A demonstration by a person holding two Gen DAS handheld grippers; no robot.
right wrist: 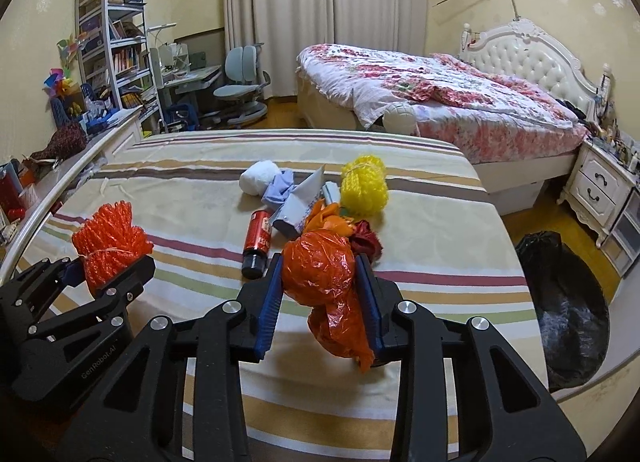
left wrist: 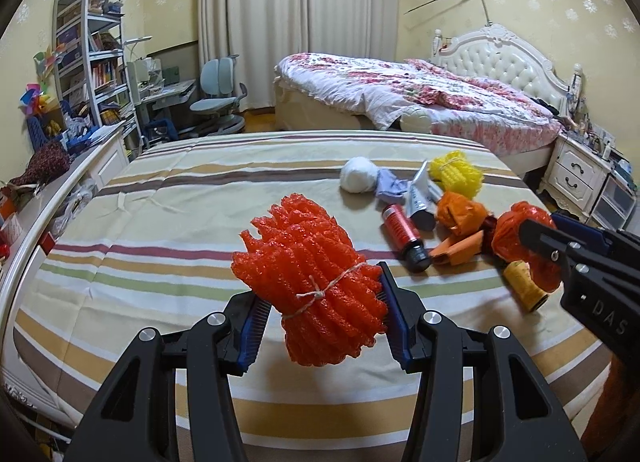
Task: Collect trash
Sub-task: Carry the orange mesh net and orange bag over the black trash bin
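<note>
- Left wrist view: the left gripper (left wrist: 320,326) has its jaws clamped on a red foam-net bundle (left wrist: 312,282) tied with string, held above the striped bed (left wrist: 160,221).
- Right wrist view: the right gripper (right wrist: 320,302) has its jaws pressed on a crumpled orange bag (right wrist: 320,270), whose tail hangs below the pads, clear of the bed.
- Just beyond lie a red can (right wrist: 258,240) on its side, a grey tube (right wrist: 298,205), more orange scraps (right wrist: 330,221) and a dark red wad (right wrist: 366,242).
- Farther back sit a white ball (right wrist: 260,177), a lilac rag (right wrist: 280,189) and a yellow net bundle (right wrist: 364,185).
- A small yellow bottle (left wrist: 524,286) lies beside the right gripper.
- A black trash bag (right wrist: 568,302) stands open on the floor to the right of the bed.
</note>
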